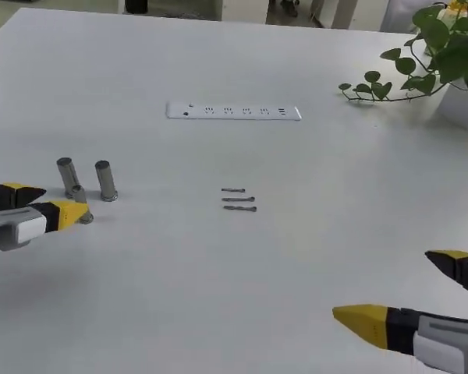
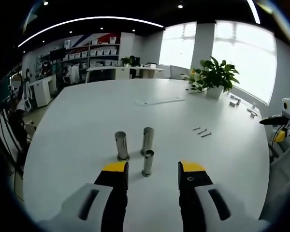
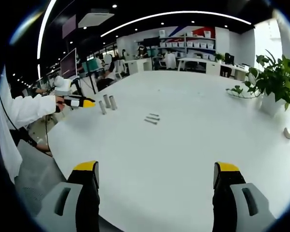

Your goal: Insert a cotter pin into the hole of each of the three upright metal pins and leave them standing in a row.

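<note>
My left tool [image 1: 62,202] reaches in level from the left, jaws apart, just before the nearest of three upright metal pins [image 1: 79,199], while my right tool [image 1: 382,284] hovers wide open, cotter pins [image 1: 239,199] loose mid-bench [image 1: 179,296].

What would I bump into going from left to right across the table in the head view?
metal pins → cotter pins → potted plant

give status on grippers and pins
Left gripper open, lined up on front metal pin. Right gripper open, nothing held. Three cotter pins loose, none inserted. Nothing in the way.
</note>
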{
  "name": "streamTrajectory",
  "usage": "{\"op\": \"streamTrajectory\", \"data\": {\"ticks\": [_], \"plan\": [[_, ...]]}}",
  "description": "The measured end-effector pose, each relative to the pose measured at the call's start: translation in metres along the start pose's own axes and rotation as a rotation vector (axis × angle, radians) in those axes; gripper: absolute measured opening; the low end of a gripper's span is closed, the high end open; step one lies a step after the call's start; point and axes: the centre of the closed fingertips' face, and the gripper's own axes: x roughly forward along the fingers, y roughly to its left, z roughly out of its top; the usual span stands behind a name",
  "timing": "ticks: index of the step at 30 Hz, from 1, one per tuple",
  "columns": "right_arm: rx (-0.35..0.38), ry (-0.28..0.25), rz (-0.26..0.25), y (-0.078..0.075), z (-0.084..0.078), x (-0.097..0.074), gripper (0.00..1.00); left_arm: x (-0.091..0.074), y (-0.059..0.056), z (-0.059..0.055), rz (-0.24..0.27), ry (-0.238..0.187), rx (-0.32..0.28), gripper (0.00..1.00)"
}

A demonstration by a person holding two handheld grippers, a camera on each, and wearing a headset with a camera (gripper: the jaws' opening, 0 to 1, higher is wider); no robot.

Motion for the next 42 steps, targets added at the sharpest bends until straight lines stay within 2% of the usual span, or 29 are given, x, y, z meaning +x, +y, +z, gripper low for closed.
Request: {"op": "streamTrajectory", "data": {"ticks": [7, 11, 15, 21, 25, 33, 37, 40, 42], "plan": [[0.018, 0.013, -0.003, -0.001, -0.006, 0.004, 0.97, 0.016, 0.005, -0.003, 0.0, 0.021, 0.007, 0.29], [0.027, 0.027, -0.004, -0.001, -0.011, 0.005, 0.97, 0.024, 0.008, -0.005, 0.003, 0.039, 0.015, 0.28], [0.035, 0.03, -0.005, -0.001, -0.013, 0.006, 0.97, 0.03, 0.01, -0.01, -0.002, 0.067, 0.039, 0.19], [0.042, 0.034, -0.004, -0.002, -0.014, 0.008, 0.97, 0.033, 0.014, -0.009, 0.011, 0.061, 0.064, 0.13], [0.049, 0.043, 0.002, 0.0, -0.015, 0.011, 0.97, 0.036, 0.01, -0.008, -0.011, 0.054, 0.085, 0.07], [0.056, 0.043, -0.003, -0.002, -0.016, 0.01, 0.97, 0.038, 0.011, -0.007, -0.015, 0.051, 0.099, 0.06], [0.057, 0.04, -0.005, -0.002, -0.016, 0.008, 0.97, 0.038, 0.013, -0.005, -0.006, 0.054, 0.164, 0.06], [0.058, 0.035, -0.004, -0.002, -0.016, 0.008, 0.97, 0.035, 0.009, -0.002, -0.015, 0.041, 0.135, 0.05], [0.055, 0.03, -0.002, -0.001, -0.015, 0.008, 0.97, 0.03, 0.005, 0.005, -0.019, 0.02, 0.145, 0.05]]}}
